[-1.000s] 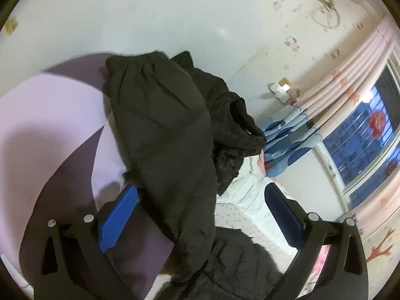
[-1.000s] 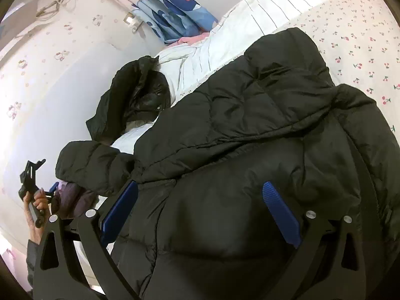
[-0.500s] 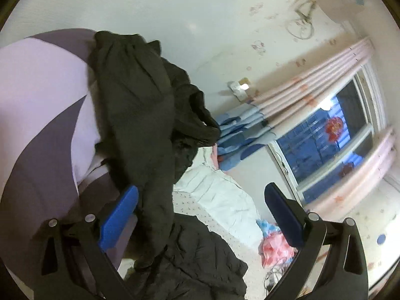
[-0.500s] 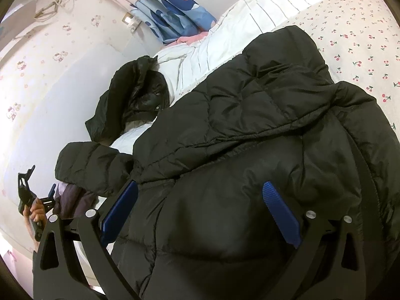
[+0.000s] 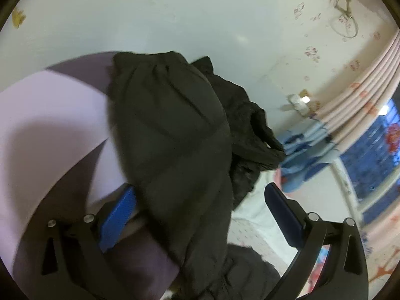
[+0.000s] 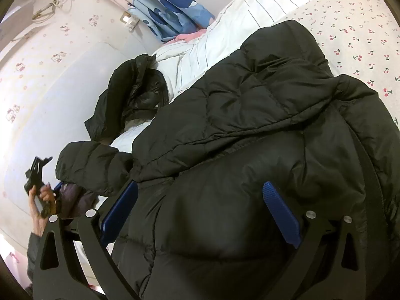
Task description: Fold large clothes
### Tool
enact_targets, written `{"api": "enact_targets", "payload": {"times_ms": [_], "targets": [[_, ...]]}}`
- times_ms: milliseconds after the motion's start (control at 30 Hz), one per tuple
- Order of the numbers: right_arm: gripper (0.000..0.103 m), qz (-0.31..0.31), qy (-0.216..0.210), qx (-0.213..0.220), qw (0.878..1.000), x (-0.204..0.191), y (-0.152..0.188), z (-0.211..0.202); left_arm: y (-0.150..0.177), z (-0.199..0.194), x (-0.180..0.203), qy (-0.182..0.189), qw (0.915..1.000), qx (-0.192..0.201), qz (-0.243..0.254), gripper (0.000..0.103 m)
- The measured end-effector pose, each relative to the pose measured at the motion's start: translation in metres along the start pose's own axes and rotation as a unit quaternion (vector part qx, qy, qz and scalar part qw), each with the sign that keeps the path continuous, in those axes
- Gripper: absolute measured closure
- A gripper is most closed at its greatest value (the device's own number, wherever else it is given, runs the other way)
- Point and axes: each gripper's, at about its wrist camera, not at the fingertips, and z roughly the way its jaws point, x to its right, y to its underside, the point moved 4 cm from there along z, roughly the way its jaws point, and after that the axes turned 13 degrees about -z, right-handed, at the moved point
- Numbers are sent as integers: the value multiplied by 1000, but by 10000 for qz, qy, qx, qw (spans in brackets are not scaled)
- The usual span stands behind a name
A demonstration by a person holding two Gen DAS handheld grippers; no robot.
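Observation:
A large black puffer jacket point(image 6: 250, 150) lies on the bed, partly folded over itself, its hood point(image 6: 135, 95) toward the headboard. My right gripper point(image 6: 200, 210) is open, low over the jacket's body, its fingers either side of the fabric. One sleeve point(image 5: 170, 150) lies over a purple pillow point(image 5: 50, 115). My left gripper point(image 5: 200, 215) is open around the lower part of this sleeve, with the fabric between the blue pads point(image 5: 117, 215). The left gripper also shows in the right wrist view point(image 6: 40, 175), held in a hand beside the sleeve cuff.
The bed has a cherry-print sheet point(image 6: 355, 32) and a white striped quilt point(image 6: 237, 25). A padded headboard point(image 6: 50, 115) and a papered wall stand behind. Blue patterned bedding point(image 6: 172, 12), pink curtains point(image 5: 360, 95) and a window point(image 5: 375, 155) are at the far side.
The left gripper view swung away toward the window and back onto the sleeve and pillow. The right gripper has stayed almost still over the jacket. Both grippers stay open.

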Motion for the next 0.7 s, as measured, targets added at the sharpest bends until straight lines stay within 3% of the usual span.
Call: {"api": "enact_targets", "payload": {"times_ms": [67, 200, 267, 300, 333, 367, 467, 533, 600, 700], "targets": [[6, 22, -4, -5, 10000, 0, 1, 1, 0, 10, 7, -308, 9993, 202, -5, 6], [6, 22, -18, -8, 10000, 1, 0, 2, -6, 23, 10, -263, 9987, 353, -262, 9], [6, -100, 65, 51, 9999, 0, -4, -1, -10, 25, 5, -107, 9985, 263, -479, 42], [6, -252, 213, 128, 9994, -2, -10, -4, -14, 25, 1, 98, 9980, 195, -587, 69], [6, -349, 317, 172, 9987, -2, -14, -5, -15, 26, 0, 238, 9977, 173, -609, 86], [6, -490, 479, 223, 9974, -4, -19, -7, -17, 26, -1, 275, 9978, 145, -594, 92], [6, -764, 1150, 219, 9902, 6, -29, -8, -21, 18, 1, 462, 9979, 156, -429, 96], [6, -556, 1404, -237, 9882, 29, -24, 6, -21, 6, 10, 925, 9947, 149, -432, 96], [6, -255, 1313, -856, 9873, 53, -10, 28, -18, -12, 31, 1441, 9890, 172, -283, 96], [6, -253, 1325, -828, 9874, 51, -11, 27, 3, -34, 77, 2008, 9794, 44, 189, 97]]}}
